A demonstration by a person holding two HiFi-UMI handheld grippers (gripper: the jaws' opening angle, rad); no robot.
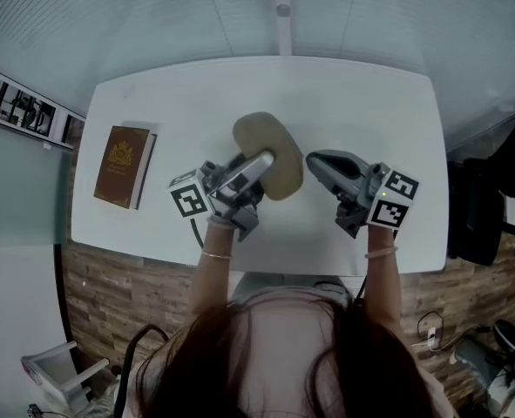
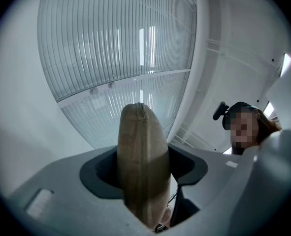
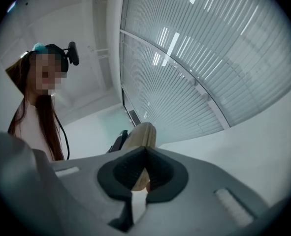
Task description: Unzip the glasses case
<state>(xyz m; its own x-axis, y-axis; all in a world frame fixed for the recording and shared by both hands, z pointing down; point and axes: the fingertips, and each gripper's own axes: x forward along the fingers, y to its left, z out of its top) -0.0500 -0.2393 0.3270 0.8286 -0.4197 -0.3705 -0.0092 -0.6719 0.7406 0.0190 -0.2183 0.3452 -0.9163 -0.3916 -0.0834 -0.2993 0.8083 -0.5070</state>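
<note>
The glasses case [image 1: 270,151] is up off the white table [image 1: 353,103], close to the middle of the head view. It is a tan, oval case. The left gripper [image 1: 264,162] comes in from about 7 o'clock and has it. In the left gripper view the case [image 2: 143,166] stands on its thin edge right between the jaws. The jaws are wide apart and press on its two flat sides, so it is held tight.

The right gripper [image 1: 315,160] is at the case's 3 o'clock side, with its tip just beside the edge. In the right gripper view its jaws are pressed together, and the case [image 3: 141,134] peeks up behind them. They may be pinching the little zip tab, but it is too small to see.

A brown book [image 1: 124,165] lies on the table at about 9 o'clock, well apart from the case.

The step in hand looks like getting hold of the zip. The case looks closed. Next, the right gripper needs a sure pinch on the tab. Then it should pull along the curved edge while the left gripper keeps the case from turning.
</note>
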